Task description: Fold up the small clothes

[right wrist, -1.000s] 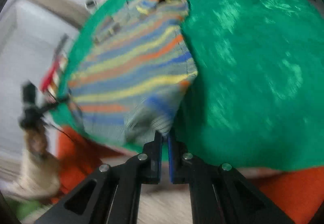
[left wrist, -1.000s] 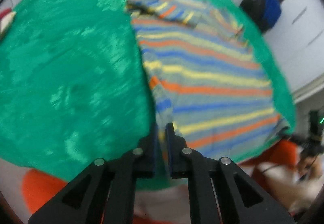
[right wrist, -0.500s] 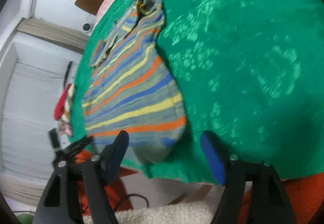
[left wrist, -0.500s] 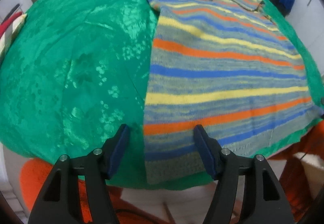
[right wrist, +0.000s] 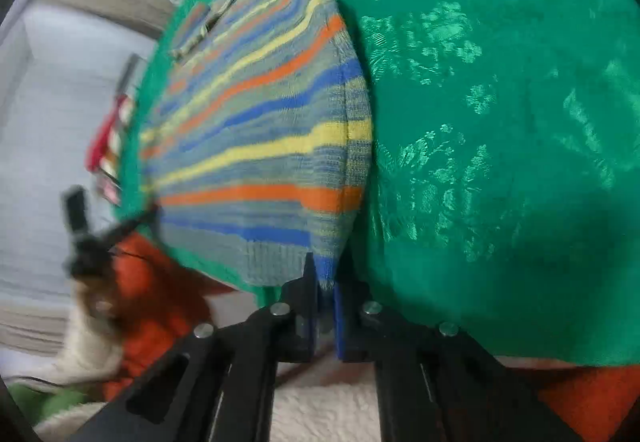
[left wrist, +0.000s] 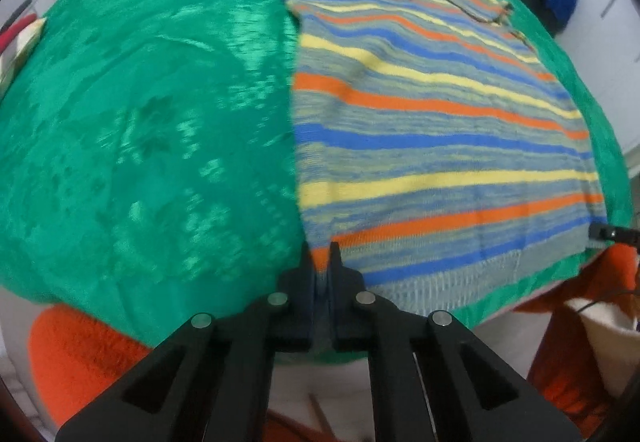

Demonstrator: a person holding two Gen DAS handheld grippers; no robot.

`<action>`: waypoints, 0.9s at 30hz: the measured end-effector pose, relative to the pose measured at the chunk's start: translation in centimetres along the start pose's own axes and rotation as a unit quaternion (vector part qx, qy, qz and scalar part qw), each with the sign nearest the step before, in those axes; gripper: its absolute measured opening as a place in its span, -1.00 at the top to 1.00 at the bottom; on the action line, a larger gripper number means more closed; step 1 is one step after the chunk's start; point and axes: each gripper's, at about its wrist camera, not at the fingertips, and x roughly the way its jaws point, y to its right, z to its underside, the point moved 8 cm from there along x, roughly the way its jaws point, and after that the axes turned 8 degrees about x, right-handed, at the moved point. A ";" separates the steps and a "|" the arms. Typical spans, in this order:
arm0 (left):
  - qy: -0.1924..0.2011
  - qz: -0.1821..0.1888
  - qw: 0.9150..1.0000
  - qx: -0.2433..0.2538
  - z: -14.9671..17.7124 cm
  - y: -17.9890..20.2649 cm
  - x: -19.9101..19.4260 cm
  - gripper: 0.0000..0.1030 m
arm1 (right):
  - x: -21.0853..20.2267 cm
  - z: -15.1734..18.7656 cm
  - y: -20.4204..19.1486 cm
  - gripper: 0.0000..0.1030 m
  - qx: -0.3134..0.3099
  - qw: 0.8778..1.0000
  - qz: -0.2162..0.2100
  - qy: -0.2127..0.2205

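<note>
Jaws spread wide half a sec ago, now left gripper (left wrist: 321, 256) & right gripper (right wrist: 325, 274) clamped on striped sweater (left wrist: 432, 146) hem corners, green cloth (left wrist: 152, 130) underneath.

One striped knit sweater (left wrist: 432, 130) on one green cloth (left wrist: 152, 130), and two grippers in play: left gripper (left wrist: 321, 256), right gripper (right wrist: 326, 268).

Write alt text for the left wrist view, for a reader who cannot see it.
The left claw is shut on the near hem corner of a striped sweater, which lies flat on a green cloth. The stripes run blue, yellow, orange and grey; a sleeve is folded across the far end. The right claw's tip meets the hem's other corner.
</note>
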 end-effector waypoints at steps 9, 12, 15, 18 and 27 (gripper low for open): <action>-0.027 -0.032 0.999 0.029 1.9 0.3 1.6 0.96 | -1.3 1.3 0.5 0.90 -0.012 0.996 0.089 0.005; -0.027 -0.029 0.999 0.019 1.7 0.1 1.6 0.96 | 0.6 1.3 2.0 0.90 0.015 0.996 0.087 -0.001; -0.024 -0.026 0.999 0.016 1.7 0.0 1.7 0.94 | 0.9 1.0 1.9 0.90 0.012 0.995 0.094 0.003; -0.019 -0.034 0.999 0.021 1.6 0.1 1.6 0.82 | 1.1 0.9 1.9 0.89 0.010 0.995 0.094 0.008; 0.050 -0.091 0.994 0.033 0.6 0.0 -4.4 -0.63 | -3.0 2.1 2.6 -0.01 -0.005 0.989 0.145 0.015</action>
